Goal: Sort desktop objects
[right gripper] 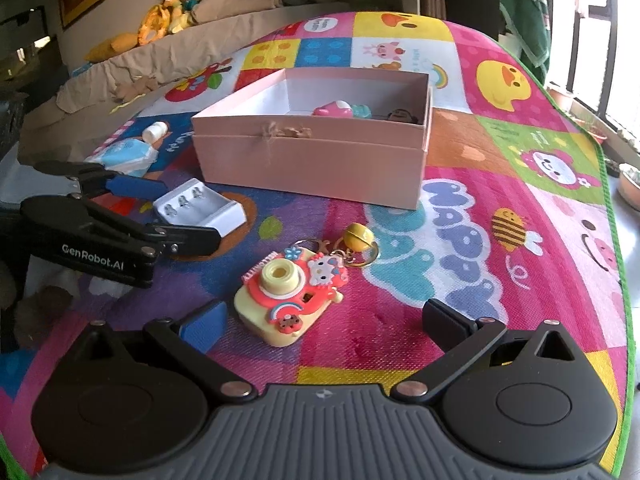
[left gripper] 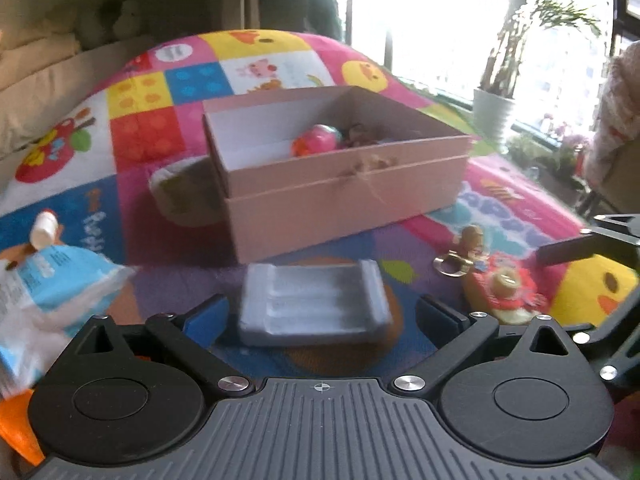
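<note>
A pink cardboard box [left gripper: 344, 196] [right gripper: 312, 160] stands on the colourful play mat and holds a pink toy [left gripper: 316, 140] [right gripper: 334, 110] and a dark item. A white battery charger [left gripper: 314, 304] [right gripper: 200, 208] lies just in front of my open left gripper [left gripper: 320, 320] [right gripper: 180, 212], between its fingers. A yellow and red toy camera keychain [right gripper: 290, 290] [left gripper: 504, 288] with a yellow bell [right gripper: 356, 236] lies just ahead of my open, empty right gripper [right gripper: 320, 320].
A blue and white packet [left gripper: 44, 296] [right gripper: 124, 156] and a small white bottle [left gripper: 44, 228] [right gripper: 154, 132] lie left of the box. A small bowl [left gripper: 180, 192] sits behind the box's left corner. A sofa with plush toys [right gripper: 172, 12] is at the back; the mat edge [right gripper: 616, 216] is at right.
</note>
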Available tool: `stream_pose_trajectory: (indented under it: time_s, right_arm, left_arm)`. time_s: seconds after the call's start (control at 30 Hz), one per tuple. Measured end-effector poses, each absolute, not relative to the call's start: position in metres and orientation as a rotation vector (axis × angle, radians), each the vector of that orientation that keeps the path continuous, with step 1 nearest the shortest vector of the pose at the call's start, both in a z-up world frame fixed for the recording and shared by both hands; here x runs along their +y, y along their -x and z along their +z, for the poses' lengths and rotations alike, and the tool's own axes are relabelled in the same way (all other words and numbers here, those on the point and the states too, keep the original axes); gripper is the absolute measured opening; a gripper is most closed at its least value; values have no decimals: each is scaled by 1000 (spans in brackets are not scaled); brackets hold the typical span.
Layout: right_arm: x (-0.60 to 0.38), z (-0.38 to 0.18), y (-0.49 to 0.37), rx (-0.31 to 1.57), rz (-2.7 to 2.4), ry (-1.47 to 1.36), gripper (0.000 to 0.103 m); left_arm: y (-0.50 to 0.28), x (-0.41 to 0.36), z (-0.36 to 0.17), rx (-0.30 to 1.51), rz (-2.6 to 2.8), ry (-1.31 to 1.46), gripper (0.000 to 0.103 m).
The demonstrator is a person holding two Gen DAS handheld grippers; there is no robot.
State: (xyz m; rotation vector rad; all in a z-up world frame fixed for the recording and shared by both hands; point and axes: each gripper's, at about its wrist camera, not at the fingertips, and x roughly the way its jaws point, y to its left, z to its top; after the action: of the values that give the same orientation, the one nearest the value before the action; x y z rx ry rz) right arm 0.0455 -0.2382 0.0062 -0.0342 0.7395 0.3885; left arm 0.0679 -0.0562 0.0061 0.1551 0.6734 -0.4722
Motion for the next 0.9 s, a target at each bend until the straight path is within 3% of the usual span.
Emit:
stream_pose_trajectory:
  time_s: [0.2, 0.33, 0.67, 0.9]
  right_arm:
    - [-241, 12, -42, 735, 465, 49, 103]
    - [-234, 12, -46, 749, 523, 152, 103]
    - [-215, 15, -50, 804, 691, 86, 103]
    - [-218, 22, -38, 736, 661, 147, 103]
  left_arm:
    - [-53, -54, 4, 672, -429, -197, 92]
    - [-48, -37, 4, 663, -314, -158, 93]
    - [-46, -16, 7, 656, -273, -50, 100]
    - [-49, -13, 3, 679, -278, -23, 100]
